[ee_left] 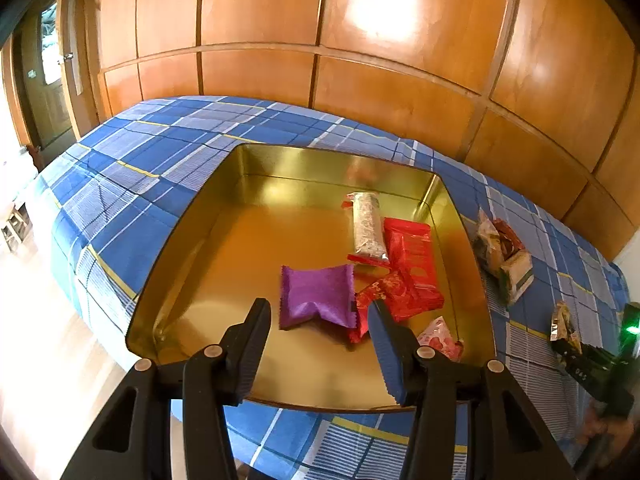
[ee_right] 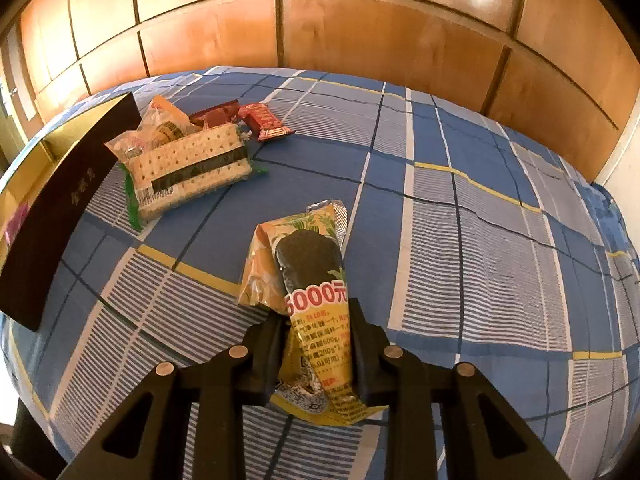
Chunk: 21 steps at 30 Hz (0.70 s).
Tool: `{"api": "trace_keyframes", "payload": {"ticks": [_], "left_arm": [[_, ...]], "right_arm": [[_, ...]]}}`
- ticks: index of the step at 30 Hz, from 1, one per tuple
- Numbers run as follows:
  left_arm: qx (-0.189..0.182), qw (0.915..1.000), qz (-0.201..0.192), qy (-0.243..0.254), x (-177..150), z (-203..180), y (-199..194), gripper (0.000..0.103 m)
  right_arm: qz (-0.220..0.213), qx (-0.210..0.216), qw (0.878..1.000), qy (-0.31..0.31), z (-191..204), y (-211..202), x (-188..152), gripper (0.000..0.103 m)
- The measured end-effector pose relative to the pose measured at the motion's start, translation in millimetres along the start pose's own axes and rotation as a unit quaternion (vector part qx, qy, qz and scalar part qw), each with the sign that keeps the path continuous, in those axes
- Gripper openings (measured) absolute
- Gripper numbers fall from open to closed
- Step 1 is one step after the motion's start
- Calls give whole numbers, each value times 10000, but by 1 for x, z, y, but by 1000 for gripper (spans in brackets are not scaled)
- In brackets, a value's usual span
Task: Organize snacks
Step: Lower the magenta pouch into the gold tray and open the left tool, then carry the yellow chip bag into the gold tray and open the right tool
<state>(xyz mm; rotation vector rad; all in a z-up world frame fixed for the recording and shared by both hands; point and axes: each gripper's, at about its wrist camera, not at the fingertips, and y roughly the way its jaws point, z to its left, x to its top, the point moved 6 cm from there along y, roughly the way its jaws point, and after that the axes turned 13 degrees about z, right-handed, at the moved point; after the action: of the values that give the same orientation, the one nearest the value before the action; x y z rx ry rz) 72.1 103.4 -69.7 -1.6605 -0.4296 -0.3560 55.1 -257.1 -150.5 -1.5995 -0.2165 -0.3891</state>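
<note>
On the blue plaid cloth (ee_left: 132,160), the gold tin (ee_left: 192,248) sits near its left edge. The left gripper (ee_left: 320,312) hangs over the tin's near rim with its jaws parted and nothing between them. Just beyond its tips lies a purple packet (ee_left: 316,296); right of that a pile of red wrappers (ee_left: 412,264) overlaps a silver bar (ee_left: 366,224), and a pink packet (ee_left: 440,340) is half hidden behind the right finger. Outside the tin's right wall, a heap of biscuit packs (ee_left: 504,256) rests on the cloth, their print too blurred to read. In the right wrist view, the right gripper (ee_right: 318,316) is clamped narrow on a yellow pack showing a dark biscuit (ee_right: 308,276); its lower end is cut off by the fingers. At the far left, the tin's dark outer wall (ee_right: 60,200) hides its contents.
</note>
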Motion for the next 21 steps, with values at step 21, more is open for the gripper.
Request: {"api": "trace_keyframes", "payload": {"ticks": [21], "left_arm": [[182,9991,-101,-362,-2,28,-3,51]], "right_arm": [[-591,1385,9824,-1107,128,-79,36,27]]}}
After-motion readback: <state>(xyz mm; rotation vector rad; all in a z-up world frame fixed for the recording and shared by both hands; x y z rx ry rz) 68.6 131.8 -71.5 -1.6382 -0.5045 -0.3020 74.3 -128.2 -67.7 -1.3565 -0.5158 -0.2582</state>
